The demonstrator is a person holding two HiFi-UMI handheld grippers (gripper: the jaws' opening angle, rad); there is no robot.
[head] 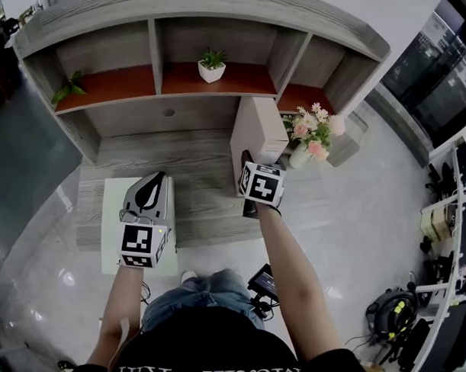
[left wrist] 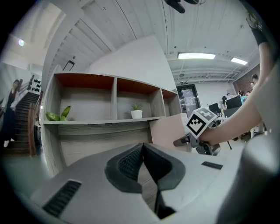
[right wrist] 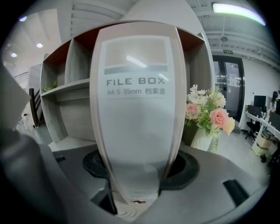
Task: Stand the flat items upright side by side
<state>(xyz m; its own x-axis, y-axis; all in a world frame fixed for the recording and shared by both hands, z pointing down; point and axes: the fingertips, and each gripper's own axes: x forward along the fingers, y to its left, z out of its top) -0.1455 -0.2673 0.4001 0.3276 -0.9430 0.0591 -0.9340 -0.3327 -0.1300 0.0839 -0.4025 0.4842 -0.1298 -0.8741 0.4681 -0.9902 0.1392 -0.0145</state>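
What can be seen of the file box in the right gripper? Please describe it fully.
The file box is a pale grey, plastic-looking case; its narrow face bears a beige label panel and the print "FILE BOX A4-S 55mm". It is upright over the wooden desk, beside the flower vase; its base is hidden. The right gripper is shut on it, one jaw on each broad side.

I counted two grippers: the left gripper (head: 152, 180) and the right gripper (head: 248, 156). There was one upright file box (head: 258, 129) and one flat white item (head: 111, 234) (its kind I couldn't tell). I saw two green plants, a leafy plant (head: 69, 86) and a potted plant (head: 212, 66), one vase of flowers (head: 314, 135), and one shelf unit (head: 201, 9) with three compartments.
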